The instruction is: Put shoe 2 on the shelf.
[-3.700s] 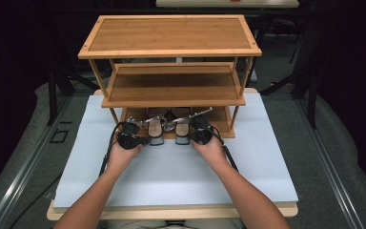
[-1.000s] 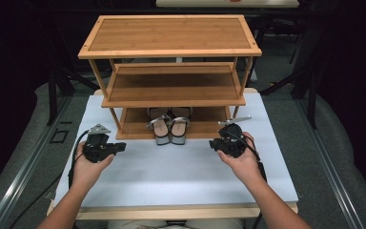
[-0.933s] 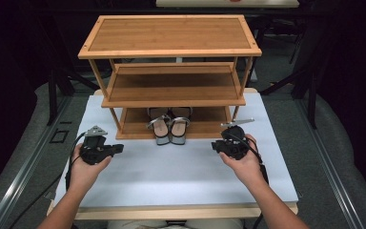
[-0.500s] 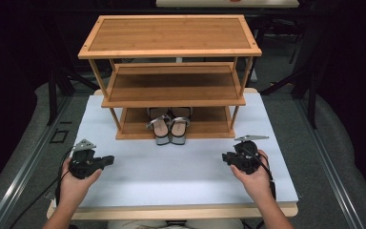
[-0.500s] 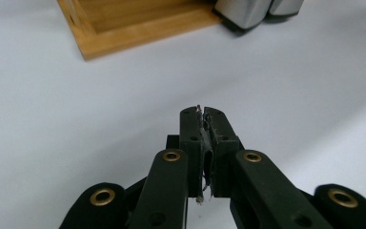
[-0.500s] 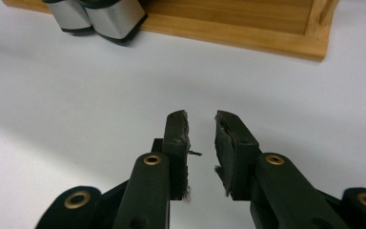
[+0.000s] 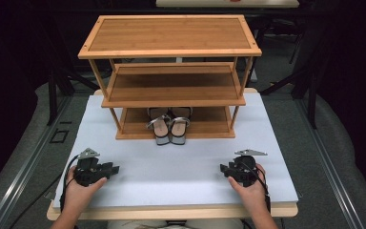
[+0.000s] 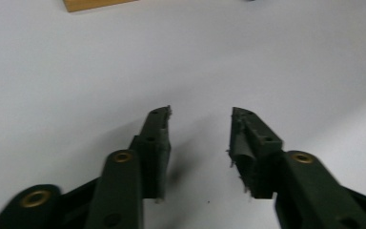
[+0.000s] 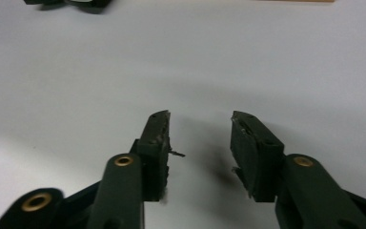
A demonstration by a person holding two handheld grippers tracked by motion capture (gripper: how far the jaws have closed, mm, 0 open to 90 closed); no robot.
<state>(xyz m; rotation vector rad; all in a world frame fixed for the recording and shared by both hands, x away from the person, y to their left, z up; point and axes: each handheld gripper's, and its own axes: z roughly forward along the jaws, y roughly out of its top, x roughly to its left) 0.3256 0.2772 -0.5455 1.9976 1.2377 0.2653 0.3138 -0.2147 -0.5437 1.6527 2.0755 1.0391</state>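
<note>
No readable text, label or number anywhere.

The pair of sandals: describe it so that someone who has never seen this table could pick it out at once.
Start from the three-tier bamboo rack standing at the far side of the white table. On its lowest shelf, near the middle, sits the pair of sandals, side by side, heels poking past the front edge. Their grey soles and silvery straps stand out; the other shelves are bare.
</note>
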